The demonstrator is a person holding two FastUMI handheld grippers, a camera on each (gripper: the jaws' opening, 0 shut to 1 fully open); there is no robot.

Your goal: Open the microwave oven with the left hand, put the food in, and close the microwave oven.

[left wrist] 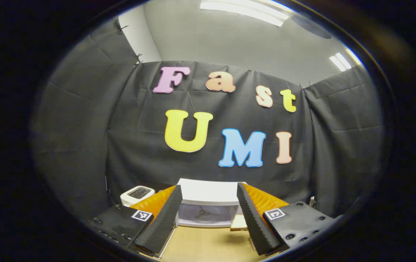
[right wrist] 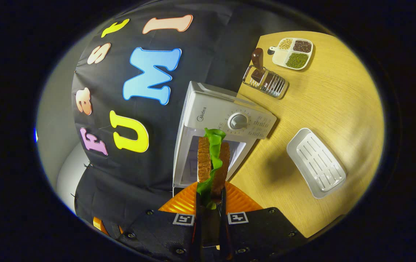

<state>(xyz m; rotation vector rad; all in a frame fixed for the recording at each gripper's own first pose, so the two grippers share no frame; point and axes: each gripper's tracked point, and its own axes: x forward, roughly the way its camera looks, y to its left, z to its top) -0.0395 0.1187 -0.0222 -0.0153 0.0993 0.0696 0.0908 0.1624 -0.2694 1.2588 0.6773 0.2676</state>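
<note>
Microwave (left wrist: 208, 203) on wooden table (left wrist: 208, 247)

Bright ceiling lights (left wrist: 244, 11), fisheye-warped edges.

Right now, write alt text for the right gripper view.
The right gripper is shut on a sandwich with lettuce, held before the open microwave on a wooden table. A white tray lies alongside.
</note>
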